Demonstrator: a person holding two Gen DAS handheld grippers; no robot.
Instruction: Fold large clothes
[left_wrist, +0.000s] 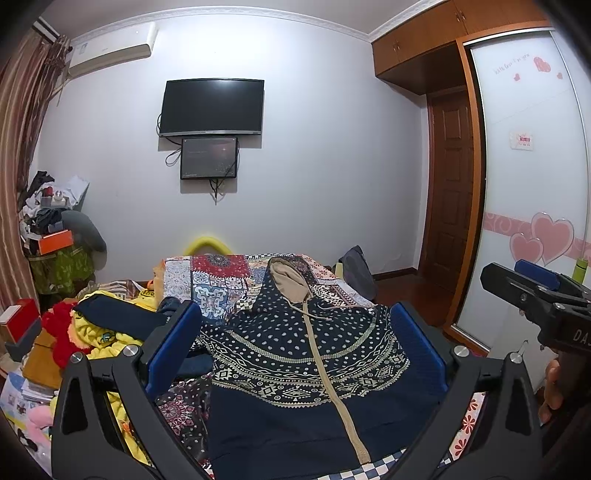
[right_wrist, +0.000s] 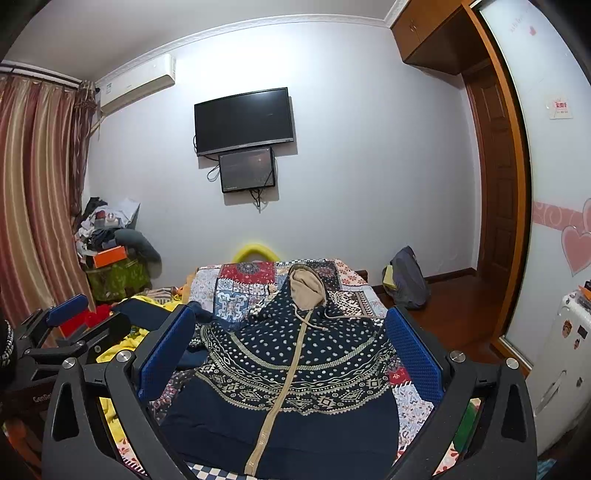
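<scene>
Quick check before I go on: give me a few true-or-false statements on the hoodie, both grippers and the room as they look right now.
1. The hoodie lies spread on the bed with its hood pointing toward the far wall. True.
2. The left gripper is shut on a sleeve. False: its jaws stand wide open, holding nothing.
3. The right gripper is open. True.
4. The hoodie's zipper is undone and the front is flung open. False: the beige zipper runs closed down the middle.
5. The wall television shows a bright picture. False: its screen is dark.
</scene>
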